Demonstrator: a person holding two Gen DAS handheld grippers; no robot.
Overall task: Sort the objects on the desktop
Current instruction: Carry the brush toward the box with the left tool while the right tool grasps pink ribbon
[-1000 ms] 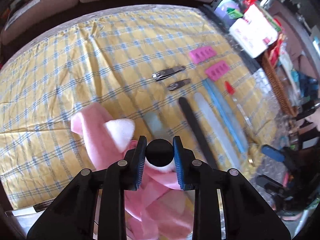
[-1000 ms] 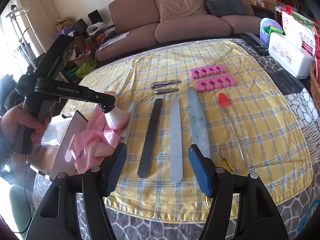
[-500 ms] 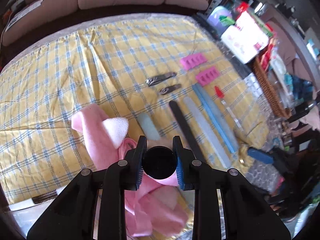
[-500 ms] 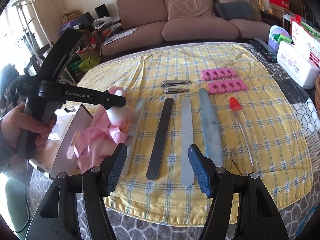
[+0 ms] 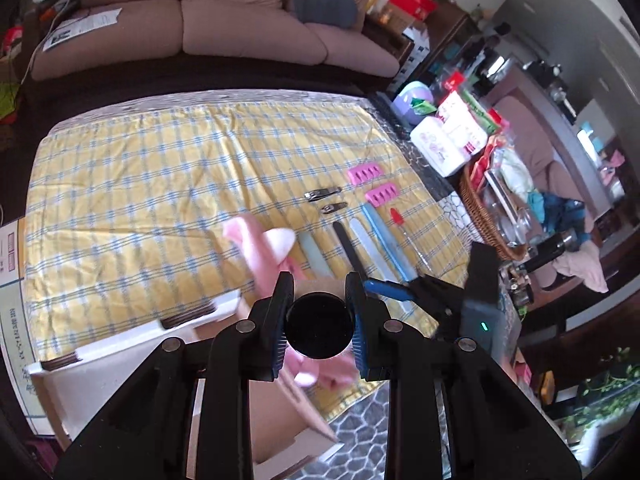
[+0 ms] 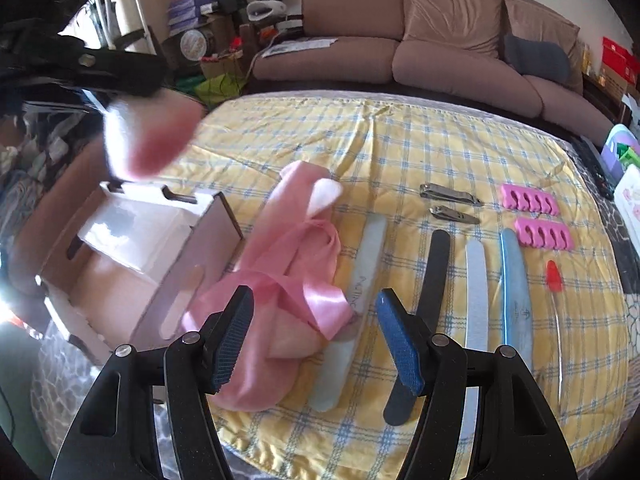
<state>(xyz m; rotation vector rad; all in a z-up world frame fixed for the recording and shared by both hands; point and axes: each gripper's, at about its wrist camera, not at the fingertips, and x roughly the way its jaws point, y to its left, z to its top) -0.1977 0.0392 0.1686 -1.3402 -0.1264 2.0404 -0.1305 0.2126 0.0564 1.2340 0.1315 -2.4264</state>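
Note:
My left gripper (image 5: 318,322) is shut on a small pink bottle with a black cap (image 5: 319,330), held in the air; it shows blurred in the right wrist view (image 6: 150,136) above an open white cardboard box (image 6: 132,240). My right gripper (image 6: 314,336) is open and empty, low over a pink satin ballet slipper with ribbons (image 6: 288,264). On the yellow checked cloth (image 6: 400,152) lie several nail files (image 6: 476,292), two nail clippers (image 6: 450,194), two pink toe separators (image 6: 542,232) and a red-tipped tool (image 6: 554,276).
A brown sofa (image 6: 440,40) stands behind the table. At the right edge are a white case (image 5: 438,148), a wicker basket (image 5: 486,216) and clutter. The box (image 5: 132,344) sits at the table's near left corner.
My left gripper has lifted the bottle up and back from the slipper, toward the box. My right gripper has moved left and forward, over the slipper.

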